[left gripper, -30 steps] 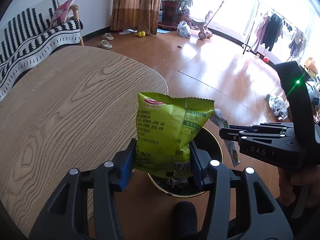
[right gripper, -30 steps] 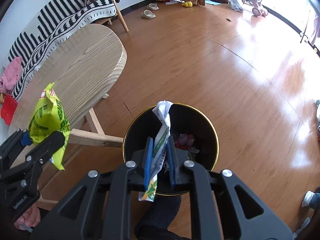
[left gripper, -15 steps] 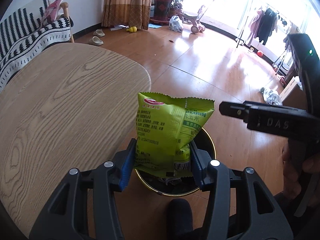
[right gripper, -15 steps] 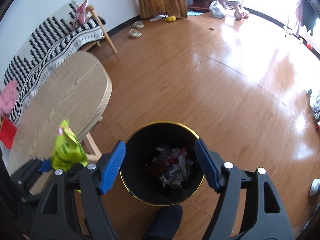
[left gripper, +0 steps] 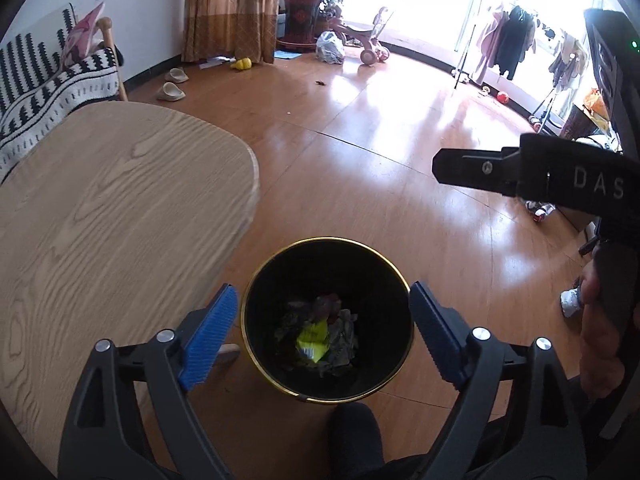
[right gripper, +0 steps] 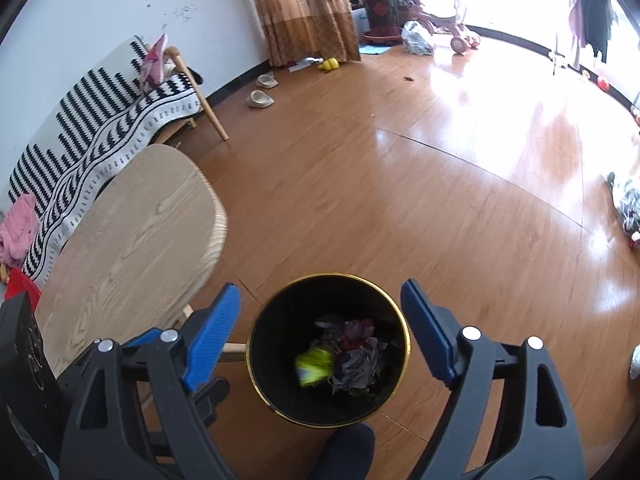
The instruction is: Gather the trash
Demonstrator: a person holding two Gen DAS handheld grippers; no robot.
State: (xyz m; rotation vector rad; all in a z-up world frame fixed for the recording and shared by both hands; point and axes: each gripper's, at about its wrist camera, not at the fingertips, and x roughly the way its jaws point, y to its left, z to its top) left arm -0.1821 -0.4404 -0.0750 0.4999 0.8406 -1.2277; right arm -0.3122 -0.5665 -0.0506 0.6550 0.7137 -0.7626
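— Left gripper (left gripper: 324, 316) and right gripper (right gripper: 320, 320)?
— Both opening, nothing between their jaws, above the bin (left gripper: 276, 264).
— The green snack bag (left gripper: 313, 338)?
— Down inside, atop crumpled wrappers (right gripper: 360, 354).

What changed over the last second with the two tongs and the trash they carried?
Both tongs let go. The right tongs dropped the white wrapper first; the left tongs then released the green snack bag, which now lies in the black bin. Both jaws are opening, nothing between them. The bin and wooden table stayed put.
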